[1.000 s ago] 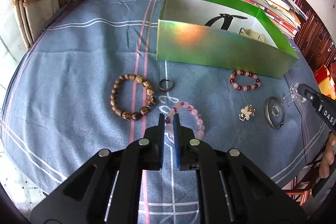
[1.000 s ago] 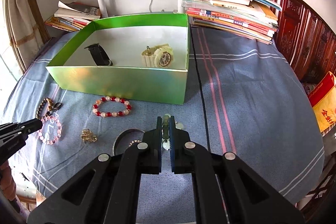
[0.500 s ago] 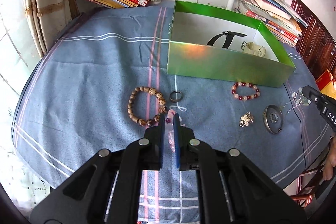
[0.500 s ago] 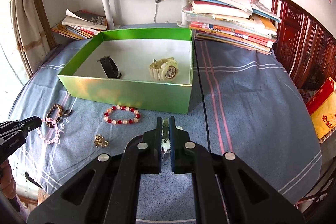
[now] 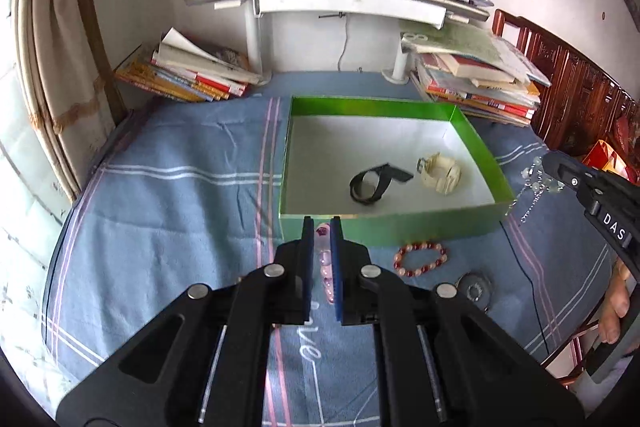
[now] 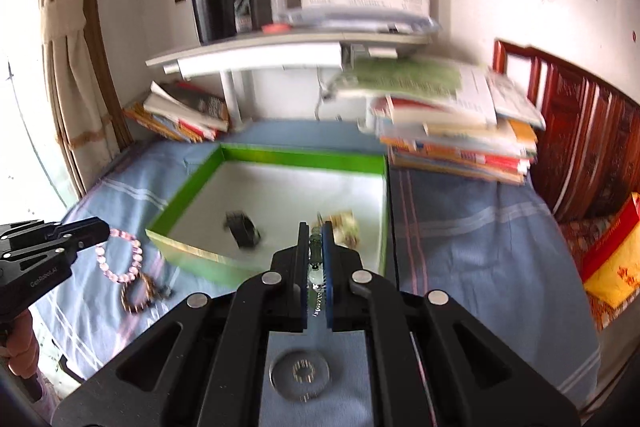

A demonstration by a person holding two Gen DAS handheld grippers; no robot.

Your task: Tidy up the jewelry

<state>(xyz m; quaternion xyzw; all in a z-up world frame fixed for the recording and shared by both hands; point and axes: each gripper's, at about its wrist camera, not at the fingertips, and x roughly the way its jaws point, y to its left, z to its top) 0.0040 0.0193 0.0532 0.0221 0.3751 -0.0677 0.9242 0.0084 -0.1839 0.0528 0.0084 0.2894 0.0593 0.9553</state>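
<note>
Left tool point(image 5: 321, 227) and right tool point(image 6: 315, 231) both clamped, raised.

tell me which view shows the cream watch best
The left wrist view: the cream watch lies sharp and unobstructed inside the green box. In the right wrist view it is motion-blurred and partly hidden behind the right claw.

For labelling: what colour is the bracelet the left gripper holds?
Pale pink beads, clearest in the right wrist view.
</note>
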